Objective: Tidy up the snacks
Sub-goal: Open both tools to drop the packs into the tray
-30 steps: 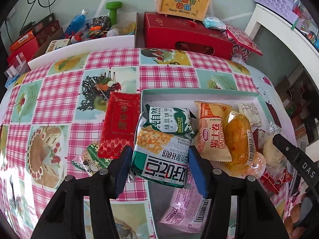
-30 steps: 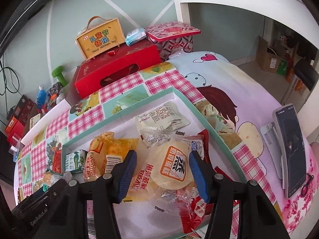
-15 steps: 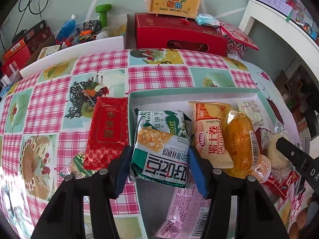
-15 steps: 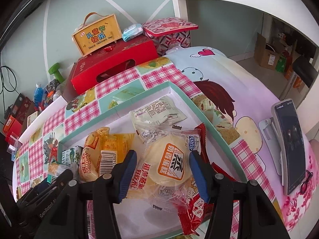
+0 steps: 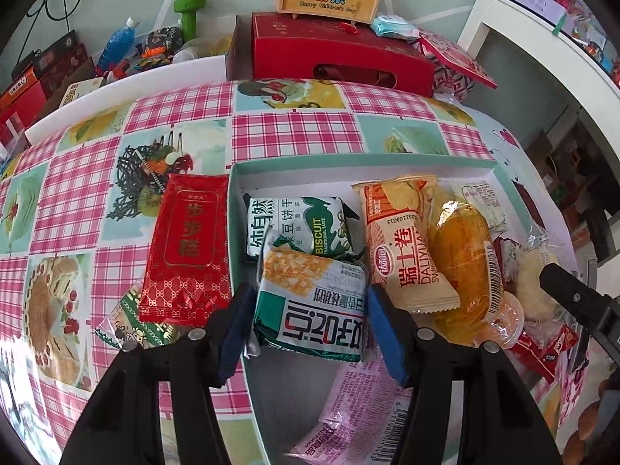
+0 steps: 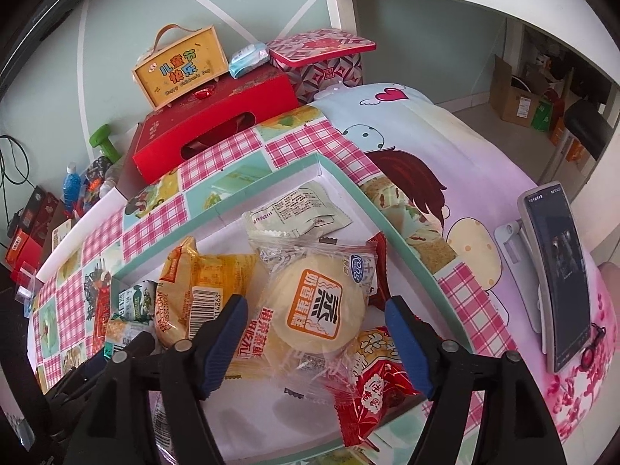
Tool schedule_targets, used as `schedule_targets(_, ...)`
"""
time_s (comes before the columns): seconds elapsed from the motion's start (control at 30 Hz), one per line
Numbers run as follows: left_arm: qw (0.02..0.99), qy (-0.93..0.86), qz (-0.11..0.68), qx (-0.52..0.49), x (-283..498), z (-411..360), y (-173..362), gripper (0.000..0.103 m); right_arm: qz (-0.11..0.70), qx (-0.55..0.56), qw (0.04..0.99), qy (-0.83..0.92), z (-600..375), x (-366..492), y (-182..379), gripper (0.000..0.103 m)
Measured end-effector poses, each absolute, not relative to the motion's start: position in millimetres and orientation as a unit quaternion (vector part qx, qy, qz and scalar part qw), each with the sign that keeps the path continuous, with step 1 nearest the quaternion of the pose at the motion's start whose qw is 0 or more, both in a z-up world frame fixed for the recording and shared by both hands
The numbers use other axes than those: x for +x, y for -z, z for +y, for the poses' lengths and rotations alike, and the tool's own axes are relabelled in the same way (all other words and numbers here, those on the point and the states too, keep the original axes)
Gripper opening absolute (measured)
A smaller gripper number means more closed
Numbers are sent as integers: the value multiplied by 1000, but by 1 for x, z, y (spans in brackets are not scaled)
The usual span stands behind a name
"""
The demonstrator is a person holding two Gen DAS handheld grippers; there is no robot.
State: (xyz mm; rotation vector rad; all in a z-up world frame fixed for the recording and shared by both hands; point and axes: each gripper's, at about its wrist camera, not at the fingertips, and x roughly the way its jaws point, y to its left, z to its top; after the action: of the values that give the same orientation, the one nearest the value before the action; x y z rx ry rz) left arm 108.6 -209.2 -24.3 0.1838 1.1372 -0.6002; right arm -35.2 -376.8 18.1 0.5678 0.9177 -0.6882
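Over the teal box [image 5: 387, 161] on the worktop [image 5: 294, 131], we record both claws pointing steeply down at snacks already lying inside. Left claw [image 5: 308, 319]: jaws have just been opening; the green-and-white cracker packet [image 5: 314, 310] sits between the blue pads, gaps visible on both sides, so released. Right claw [image 6: 316, 335]: jaws have just been opening widely; the round steamed-cake packet [image 6: 317, 306] lies between them, untouched, also released.

Risks as we judge them:
- The cracker packet leans on the green biscuit packet [image 5: 298, 224] and lies close to the box's left wall; lifting the claw carelessly could drag it over the wall.
- The steamed-cake packet rides on a loose pile: the orange Swiss-roll packet [image 6: 186, 302] to one side, the red sachet [image 6: 376, 391] near the other pad. Crinkly film may snag on a pad and shift the pile.
- The claws work close together; the right claw's arm shows at the edge of the left view, so collision is possible.

Still outside the box: the red packet [image 5: 186, 244], touching the wall, and a small green sachet [image 5: 128, 317] partly under it. The box wall stands between them and the box.

Phone on a stand [image 6: 558, 275] sits well apart.
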Motion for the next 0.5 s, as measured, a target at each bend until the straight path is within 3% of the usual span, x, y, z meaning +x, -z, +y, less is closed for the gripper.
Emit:
schedule_targets(0.07,794,286,531,81,108,-208,22,70,432,261,802,319,-376,-35,-18,79)
schedule_targets(0.13,790,294,532,80,104,-209,19,79,436,258,801,319,-376,-35,-18,90)
schedule_targets(0.2,791,291,531,87,100,-209,14,89,438,253,801,321,-375,-35,-18,94)
schedule_targets(0.5,809,232,533,85,105,-183,3,90,443,250,802,313,-371,-34,-17,102)
